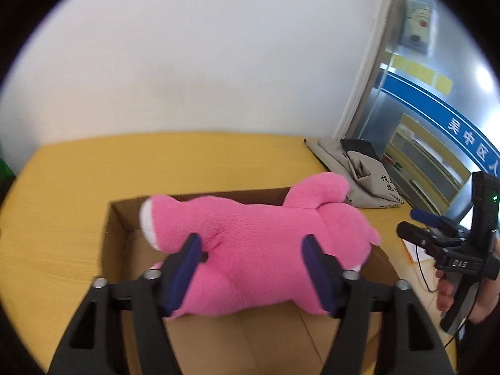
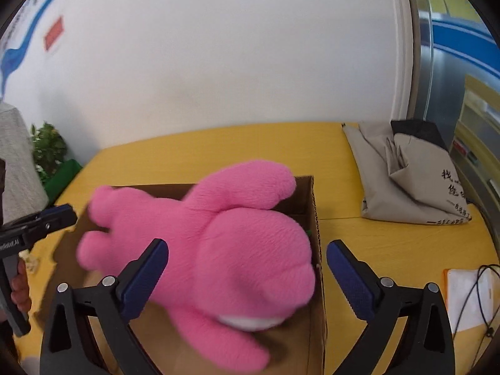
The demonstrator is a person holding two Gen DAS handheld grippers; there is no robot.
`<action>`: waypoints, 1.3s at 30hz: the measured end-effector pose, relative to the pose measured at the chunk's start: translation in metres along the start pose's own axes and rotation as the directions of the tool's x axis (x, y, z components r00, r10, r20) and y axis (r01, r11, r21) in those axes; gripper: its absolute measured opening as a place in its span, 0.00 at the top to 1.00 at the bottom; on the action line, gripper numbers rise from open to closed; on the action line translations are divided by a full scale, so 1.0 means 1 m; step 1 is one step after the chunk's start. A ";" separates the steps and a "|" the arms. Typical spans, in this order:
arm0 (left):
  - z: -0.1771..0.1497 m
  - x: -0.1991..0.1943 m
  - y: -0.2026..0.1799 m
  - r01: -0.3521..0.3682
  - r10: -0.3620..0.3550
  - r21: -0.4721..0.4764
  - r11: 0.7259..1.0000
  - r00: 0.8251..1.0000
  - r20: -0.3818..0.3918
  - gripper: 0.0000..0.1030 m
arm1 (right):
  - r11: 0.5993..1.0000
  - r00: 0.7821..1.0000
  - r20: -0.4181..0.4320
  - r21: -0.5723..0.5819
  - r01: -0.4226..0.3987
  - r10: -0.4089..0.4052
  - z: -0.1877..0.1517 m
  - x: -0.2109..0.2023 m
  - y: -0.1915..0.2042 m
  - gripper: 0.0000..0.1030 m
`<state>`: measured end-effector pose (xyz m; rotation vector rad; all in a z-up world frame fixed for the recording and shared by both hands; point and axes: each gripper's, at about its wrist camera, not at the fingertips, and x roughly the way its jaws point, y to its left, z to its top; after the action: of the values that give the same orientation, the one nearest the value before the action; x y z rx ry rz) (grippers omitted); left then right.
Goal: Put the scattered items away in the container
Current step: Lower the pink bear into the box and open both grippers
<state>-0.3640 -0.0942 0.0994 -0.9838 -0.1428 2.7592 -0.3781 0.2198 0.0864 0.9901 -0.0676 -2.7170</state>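
Pink plush toy (image 1: 256,250) is sitting over the open cardboard box (image 1: 120,218), body across the opening, blurred in both views (can't tell whether it is resting on the box floor or on the rim). Ear is sticking out past the far wall of the box in the left wrist view.

Left gripper (image 1: 250,268) is standing wide, blue pads on either side of the toy's midsection. Left pad is overlapping the fabric edge, right pad is showing a sliver of gap, so the pads are not visibly squeezing it.

Right gripper (image 2: 247,278) is spread as wide as it goes. Its left pad is lying against the toy's head in that view, its right pad is standing well clear, over the box's right wall (image 2: 317,234). Nothing is clamped.

Box is sitting on the yellow table (image 1: 62,218). Beige fabric bag (image 2: 406,181) is lying on the table beyond and right of the box, apart from it. Papers and a black cable (image 2: 472,293) are lying near the table's right edge. Green plant (image 2: 47,147) is showing past the table's left corner.

Each gripper is appearing at the edge of the other's view, a hand wrapping its handle (image 1: 447,293).
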 end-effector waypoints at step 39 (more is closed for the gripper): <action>-0.173 -0.175 -0.106 -0.076 0.077 -0.021 0.997 0.995 0.071 0.19 | 0.995 0.995 0.074 -0.077 0.071 -0.065 -0.172 -0.215 0.077 0.00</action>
<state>-0.1047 -0.0270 0.0901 -0.9135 -0.1452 2.8690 -0.0932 0.2060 0.0990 0.8881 0.0619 -2.7931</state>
